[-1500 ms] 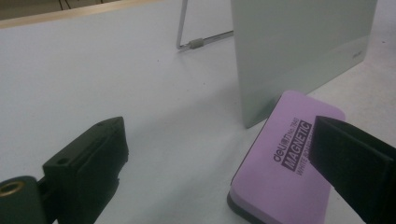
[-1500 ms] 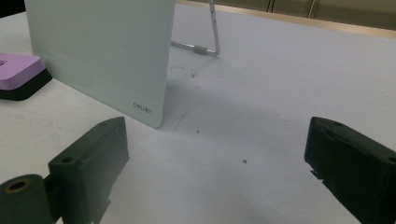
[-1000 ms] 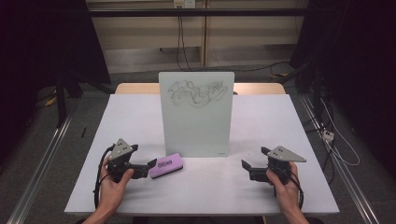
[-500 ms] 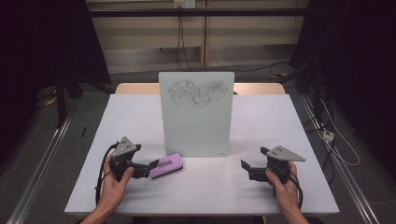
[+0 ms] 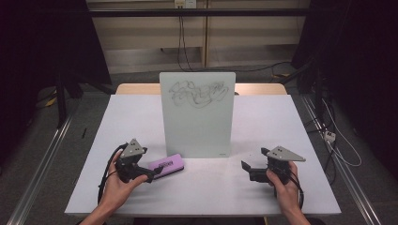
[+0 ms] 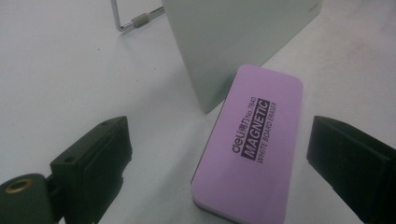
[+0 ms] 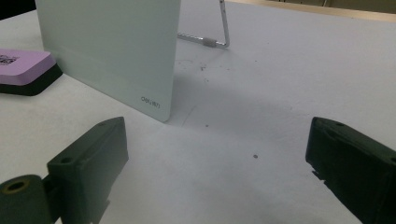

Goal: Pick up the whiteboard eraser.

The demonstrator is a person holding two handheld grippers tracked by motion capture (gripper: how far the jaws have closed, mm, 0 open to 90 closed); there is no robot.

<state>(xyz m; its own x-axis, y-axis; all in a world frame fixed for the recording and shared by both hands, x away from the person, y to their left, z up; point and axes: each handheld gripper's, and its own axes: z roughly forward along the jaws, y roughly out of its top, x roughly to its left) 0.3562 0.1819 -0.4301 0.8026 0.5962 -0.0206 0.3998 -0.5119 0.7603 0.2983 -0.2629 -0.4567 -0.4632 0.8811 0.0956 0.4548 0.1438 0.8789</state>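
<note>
While high view hides gap, left tool [image 6: 219, 154] jaws apart astride eraser [image 6: 252, 144]; right tool [image 7: 217, 158] apart.

The upright whiteboard [image 5: 197, 114] blocks the worktop [image 5: 281, 122] at 12 o'clock; bare worktop lies at 3 o'clock; the eraser [image 5: 165, 165] sits at 8 o'clock.

The left gripper [image 5: 151, 176] has edged forward to the near end of the pink whiteboard eraser [image 5: 165, 166], jaws wide apart on either side of it. The eraser looks slightly shifted.
</note>
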